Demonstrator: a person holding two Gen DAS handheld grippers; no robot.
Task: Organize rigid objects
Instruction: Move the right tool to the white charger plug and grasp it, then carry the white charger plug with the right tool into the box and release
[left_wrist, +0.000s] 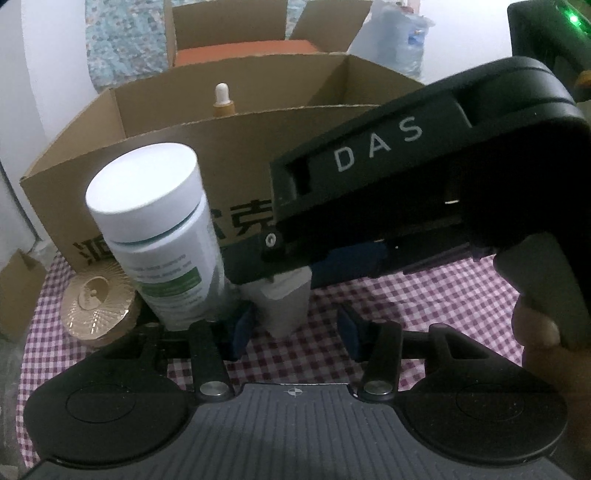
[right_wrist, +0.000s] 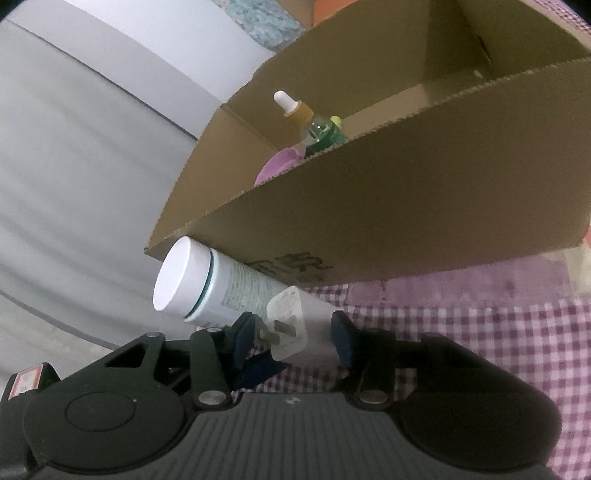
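Observation:
A white plug adapter (left_wrist: 284, 306) stands on the checked cloth (left_wrist: 424, 295), in front of the big cardboard box (left_wrist: 240, 155). My left gripper (left_wrist: 295, 332) is open around its lower end, with cloth showing between the adapter and the right pad (left_wrist: 349, 332). In the right wrist view the adapter (right_wrist: 288, 325) shows its prongs and fills the gap of my right gripper (right_wrist: 291, 332), whose pads press on it. A white-capped bottle (left_wrist: 159, 229) stands just left of the adapter. In the left wrist view the black housing marked DAS (left_wrist: 406, 177) reaches in from the right.
The box (right_wrist: 406, 206) holds a dropper bottle (right_wrist: 291, 107), a green bottle (right_wrist: 325, 133) and a pink bowl (right_wrist: 280, 162). A tan ribbed disc (left_wrist: 98, 306) lies left of the bottle (right_wrist: 207, 288). A small carton (left_wrist: 18, 291) sits at the left edge. A thumb (left_wrist: 535, 325) grips the handle.

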